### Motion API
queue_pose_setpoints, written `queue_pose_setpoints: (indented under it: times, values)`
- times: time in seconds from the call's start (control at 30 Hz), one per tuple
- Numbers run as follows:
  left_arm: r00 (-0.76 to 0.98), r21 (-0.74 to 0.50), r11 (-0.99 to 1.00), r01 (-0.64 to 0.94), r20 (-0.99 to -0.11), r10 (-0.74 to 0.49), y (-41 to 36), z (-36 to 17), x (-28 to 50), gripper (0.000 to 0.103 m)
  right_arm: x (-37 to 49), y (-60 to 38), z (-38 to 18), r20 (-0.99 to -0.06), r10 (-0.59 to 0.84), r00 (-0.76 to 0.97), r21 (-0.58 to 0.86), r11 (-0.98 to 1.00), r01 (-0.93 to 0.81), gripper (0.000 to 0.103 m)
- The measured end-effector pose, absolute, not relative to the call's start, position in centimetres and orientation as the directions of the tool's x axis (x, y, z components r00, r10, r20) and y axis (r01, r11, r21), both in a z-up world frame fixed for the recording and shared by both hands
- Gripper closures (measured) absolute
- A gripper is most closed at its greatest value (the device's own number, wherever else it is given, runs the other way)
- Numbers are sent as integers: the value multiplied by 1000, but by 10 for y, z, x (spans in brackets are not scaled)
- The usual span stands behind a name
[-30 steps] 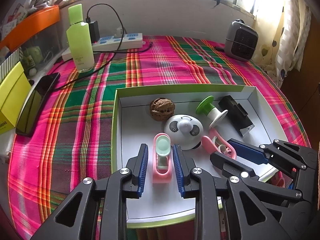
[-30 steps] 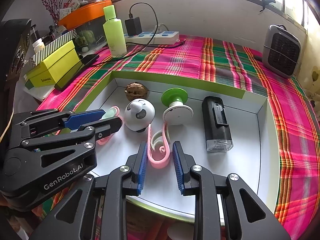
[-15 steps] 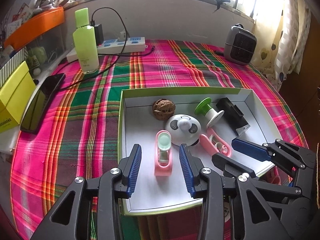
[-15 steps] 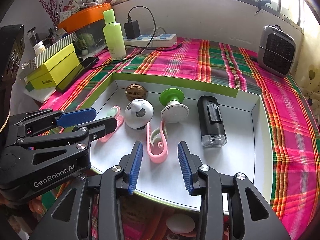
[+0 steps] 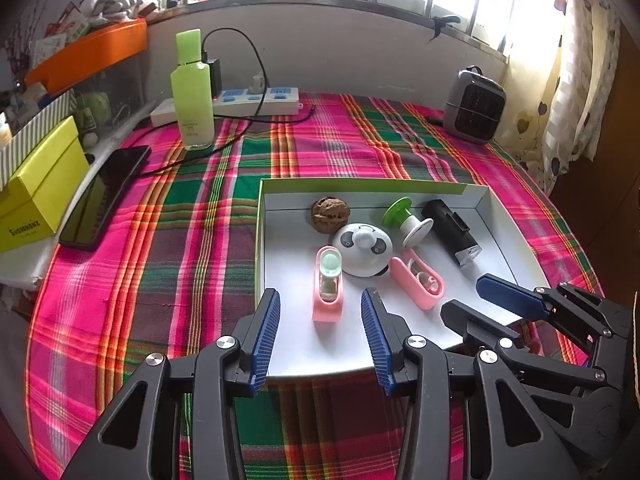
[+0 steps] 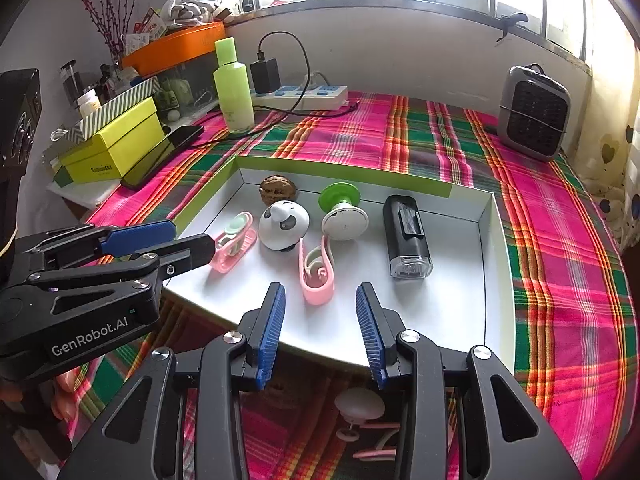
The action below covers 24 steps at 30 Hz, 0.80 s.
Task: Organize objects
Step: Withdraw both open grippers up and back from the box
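bright window light falls over a table spread with a pink and green plaid cloth (image 5: 320, 148), and a shallow white tray with a green rim (image 5: 360, 182) sits on it

from the left wrist view, the left gripper (image 5: 320, 322) hangs over the tray's near edge with its blue pads spread; its jaws have just been opening, and the pink clip with the mint cap (image 5: 329, 282) lies loose on the tray floor ahead of the gap, touched by neither pad. just behind that clip sits the panda-faced dome (image 5: 363, 249), with a walnut (image 5: 330, 214) behind it near the back wall. a second pink clip (image 5: 418, 280) lies to the right of the panda, then a green-topped white spool (image 5: 406, 220) and a black clip-on light (image 5: 450, 230). the right gripper (image 5: 472, 294) shows at the lower right, released too. beyond the tray stand a green bottle (image 5: 192, 92), a power strip (image 5: 256, 100), a small grey heater (image 5: 474, 106), a phone (image 5: 106, 196) and a yellow box (image 5: 40, 184)

from the right wrist view, the right gripper (image 6: 320, 320) is parted and empty, its jaws having just been opening, the curled pink clip (image 6: 316, 274) lying free on the tray just beyond the pads. the left gripper (image 6: 176, 236) reaches in from the left beside the mint-capped clip (image 6: 234, 244)
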<state>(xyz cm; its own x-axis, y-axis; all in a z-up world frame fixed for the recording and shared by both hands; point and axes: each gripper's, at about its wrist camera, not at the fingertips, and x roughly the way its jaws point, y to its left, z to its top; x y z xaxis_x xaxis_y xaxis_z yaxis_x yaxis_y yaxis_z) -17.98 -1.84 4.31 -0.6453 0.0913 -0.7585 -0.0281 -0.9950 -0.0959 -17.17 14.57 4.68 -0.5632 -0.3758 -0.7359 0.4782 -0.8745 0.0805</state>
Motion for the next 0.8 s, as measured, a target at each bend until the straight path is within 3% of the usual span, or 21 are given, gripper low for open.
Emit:
queue_pose_setpoints:
  times: [0.8]
  values:
    - [-673,-142,-989,-41,-728,132,-12,48,-127,62,-120,174,61,-688,-368,-625,74,-893,444,64]
